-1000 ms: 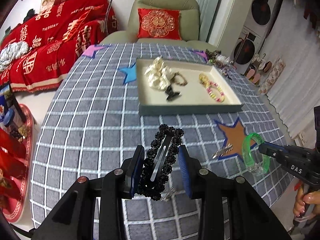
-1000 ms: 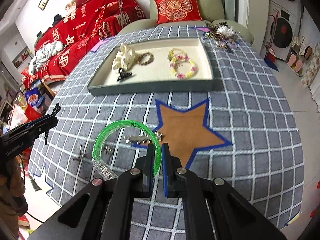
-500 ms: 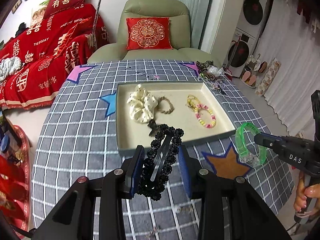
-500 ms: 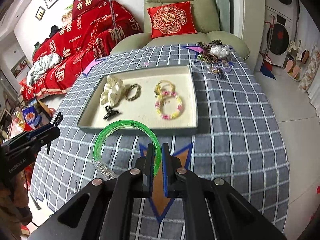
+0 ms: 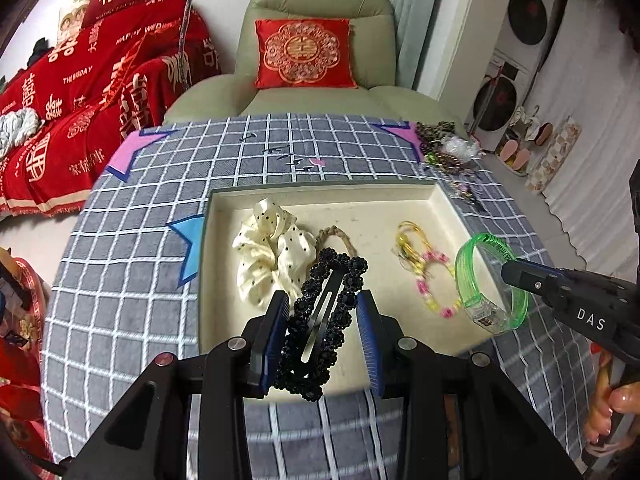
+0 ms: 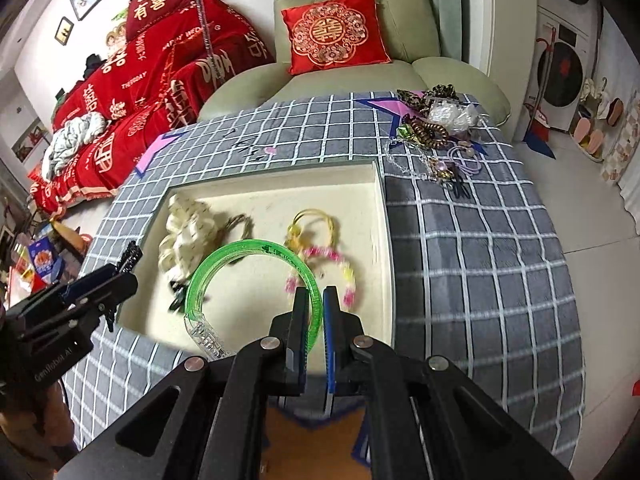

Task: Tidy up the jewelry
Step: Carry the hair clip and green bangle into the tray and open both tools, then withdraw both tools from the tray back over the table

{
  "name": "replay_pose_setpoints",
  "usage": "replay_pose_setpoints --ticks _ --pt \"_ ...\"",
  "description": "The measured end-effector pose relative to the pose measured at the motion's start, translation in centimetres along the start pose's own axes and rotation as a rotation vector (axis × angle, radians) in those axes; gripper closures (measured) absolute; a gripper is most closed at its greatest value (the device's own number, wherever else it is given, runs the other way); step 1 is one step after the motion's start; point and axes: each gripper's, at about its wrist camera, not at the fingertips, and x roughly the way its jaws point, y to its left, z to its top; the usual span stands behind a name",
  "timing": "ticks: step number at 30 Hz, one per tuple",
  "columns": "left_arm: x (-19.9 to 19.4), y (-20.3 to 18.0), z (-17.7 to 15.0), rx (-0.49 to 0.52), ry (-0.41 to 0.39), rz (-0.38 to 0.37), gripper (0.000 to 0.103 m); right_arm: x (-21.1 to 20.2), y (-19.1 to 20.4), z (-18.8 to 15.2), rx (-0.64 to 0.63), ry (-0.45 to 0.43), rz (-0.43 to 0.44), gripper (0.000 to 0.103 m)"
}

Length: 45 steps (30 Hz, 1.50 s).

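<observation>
Grey tablecloth with a white grid (image 5: 132, 280) covers the table, and a pale green armchair with a red embroidered cushion (image 5: 306, 54) stands beyond its far edge. At the table's middle sits a shallow cream-lined rectangular tray (image 5: 320, 194). Inside it, toward the tray's left side, lies a cream polka-dot fabric scrunchie (image 5: 264, 248); a pink-and-yellow beaded bracelet (image 5: 430, 280) lies toward the right side. Above the tray's near edge the left gripper (image 5: 322, 314) is clamped on a black beaded snap hair clip (image 5: 324, 316), which stands tilted between the blue pads. Over the tray's near right part, the right gripper (image 6: 316, 312) pinches the rim of a translucent green plastic bangle (image 6: 248, 276), its fingers nearly together. A heap of loose hair ties and chains (image 6: 436, 124) lies at the table's far right corner.
</observation>
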Motion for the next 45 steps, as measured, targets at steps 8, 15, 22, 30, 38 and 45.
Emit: replay_pose_setpoints --ticks 8,15,22,30,38,45 --pt "5.5 -0.9 1.5 0.006 0.063 0.016 0.06 4.8 -0.7 2.7 0.014 0.027 -0.025 0.096" --pt "7.6 -1.3 1.6 0.028 0.087 0.049 0.06 7.8 -1.2 3.6 0.027 0.057 -0.04 0.096" --pt "8.9 -1.7 1.2 0.048 0.101 0.077 0.06 9.7 -1.3 3.1 0.032 0.085 -0.042 0.096" --pt "8.8 -2.1 1.2 0.069 0.109 0.132 0.059 9.6 -1.6 3.2 0.047 0.089 -0.002 0.093" --pt "5.8 -2.0 1.7 0.061 0.028 0.162 0.024 6.9 -1.8 3.5 0.1 0.036 0.071 0.057" --pt "3.7 -1.7 1.3 0.041 0.023 0.152 0.024 4.2 -1.1 2.8 0.1 0.011 0.092 0.042"
